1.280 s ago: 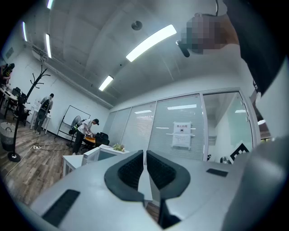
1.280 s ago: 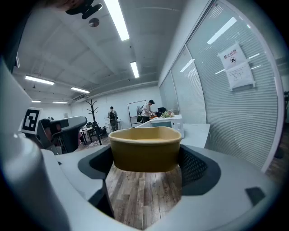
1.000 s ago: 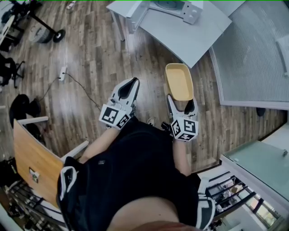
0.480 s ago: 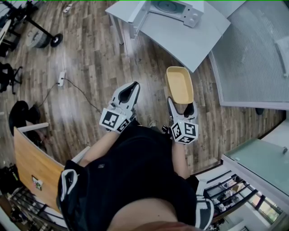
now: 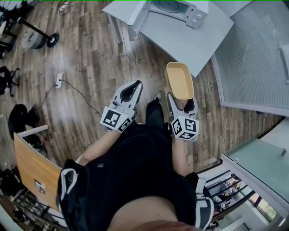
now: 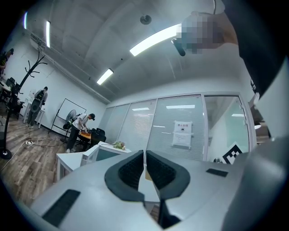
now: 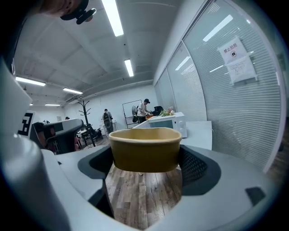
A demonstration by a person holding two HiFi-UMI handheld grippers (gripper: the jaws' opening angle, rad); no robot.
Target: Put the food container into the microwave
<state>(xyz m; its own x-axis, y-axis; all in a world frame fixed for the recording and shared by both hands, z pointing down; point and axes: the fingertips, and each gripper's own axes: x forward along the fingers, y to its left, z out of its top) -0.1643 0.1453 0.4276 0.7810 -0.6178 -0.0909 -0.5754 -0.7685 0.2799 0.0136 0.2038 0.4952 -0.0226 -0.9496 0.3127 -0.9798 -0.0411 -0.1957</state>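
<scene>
A tan, empty food container [image 5: 179, 80] is held out over the wood floor, with my right gripper [image 5: 183, 104] shut on its near end. In the right gripper view the container [image 7: 145, 149] fills the space between the two dark pads. The white microwave [image 5: 177, 7] stands on a white table [image 5: 189, 38] ahead, also seen small and far off as the microwave [image 7: 168, 122] in the right gripper view. My left gripper [image 5: 129, 90] is beside the right one, shut, its pads [image 6: 133, 170] touching and holding nothing.
A glass partition with blinds [image 5: 253, 54] runs along the right. A wooden chair [image 5: 34, 160] stands at the lower left, a cable and power strip [image 5: 59, 77] lie on the floor at left. People [image 7: 145, 107] stand far off near a table.
The person has stepped forward: the table and microwave have come nearer, and a leg now shows between the grippers. Both grippers keep their grip and spacing.
</scene>
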